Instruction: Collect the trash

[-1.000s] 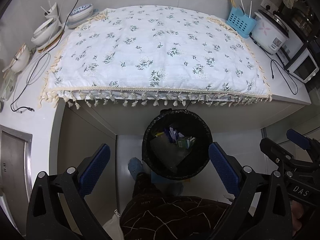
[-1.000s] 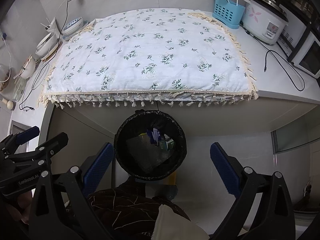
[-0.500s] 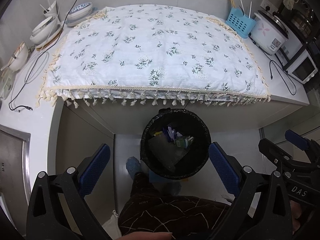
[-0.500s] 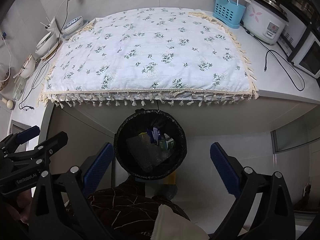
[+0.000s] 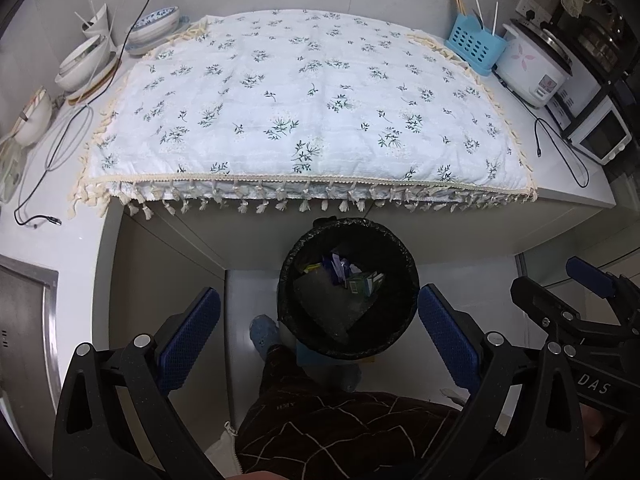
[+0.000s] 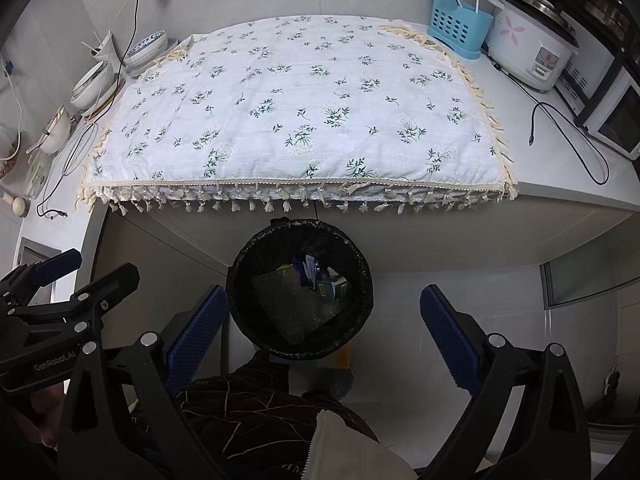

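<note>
A black-lined trash bin [image 5: 404, 320] stands on the floor in front of the counter; it also shows in the right wrist view [image 6: 362, 308]. Wrappers and a small green box [image 5: 364, 282] lie inside it with a dark sheet; the box shows too in the right wrist view [image 6: 334, 288]. My left gripper [image 5: 318, 338] is open and empty, held above the bin. My right gripper [image 6: 324, 338] is open and empty, above and right of the bin. The floral cloth [image 5: 308, 108] on the counter carries no loose items.
Stacked bowls [image 5: 86, 64] and a cable [image 5: 60, 140] lie at the counter's left. A blue utensil basket [image 5: 474, 46], rice cooker [image 5: 534, 70] and toaster oven [image 5: 600, 136] stand at the right. The person's leg [image 5: 340, 420] is below the grippers.
Both views shift slightly; the bin sits a little lower and left in the left wrist view. Both grippers stay open and empty.
</note>
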Motion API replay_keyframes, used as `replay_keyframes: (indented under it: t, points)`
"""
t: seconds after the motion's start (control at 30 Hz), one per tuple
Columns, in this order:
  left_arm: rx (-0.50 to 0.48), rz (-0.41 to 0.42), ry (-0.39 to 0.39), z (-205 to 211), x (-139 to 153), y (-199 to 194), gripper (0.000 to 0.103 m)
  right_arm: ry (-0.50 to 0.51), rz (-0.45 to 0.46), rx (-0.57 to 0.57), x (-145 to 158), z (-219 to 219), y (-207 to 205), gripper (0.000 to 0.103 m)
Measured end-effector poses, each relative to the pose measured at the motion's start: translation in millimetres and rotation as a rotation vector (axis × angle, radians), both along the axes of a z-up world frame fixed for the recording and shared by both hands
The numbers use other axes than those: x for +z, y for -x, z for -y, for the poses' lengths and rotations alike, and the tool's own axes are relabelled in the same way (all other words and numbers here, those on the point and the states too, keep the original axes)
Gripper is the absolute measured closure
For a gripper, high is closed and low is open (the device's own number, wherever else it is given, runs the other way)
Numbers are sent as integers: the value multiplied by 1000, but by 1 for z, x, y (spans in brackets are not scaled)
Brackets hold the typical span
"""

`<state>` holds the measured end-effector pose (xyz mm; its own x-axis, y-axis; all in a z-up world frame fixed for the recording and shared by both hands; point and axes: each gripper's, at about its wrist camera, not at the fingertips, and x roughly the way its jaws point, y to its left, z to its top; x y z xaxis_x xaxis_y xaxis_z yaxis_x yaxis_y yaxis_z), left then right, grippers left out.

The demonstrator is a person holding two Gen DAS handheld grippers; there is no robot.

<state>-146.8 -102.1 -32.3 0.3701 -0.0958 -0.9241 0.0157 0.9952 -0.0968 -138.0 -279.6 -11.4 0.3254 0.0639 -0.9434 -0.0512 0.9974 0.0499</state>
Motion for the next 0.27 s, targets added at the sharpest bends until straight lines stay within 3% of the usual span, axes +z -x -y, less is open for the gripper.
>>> replay_keyframes:
  t: [0.27]
  points:
    - [3, -11, -8, -2, -2, 0, 6, 1, 1, -1, 0, -1, 0, 10]
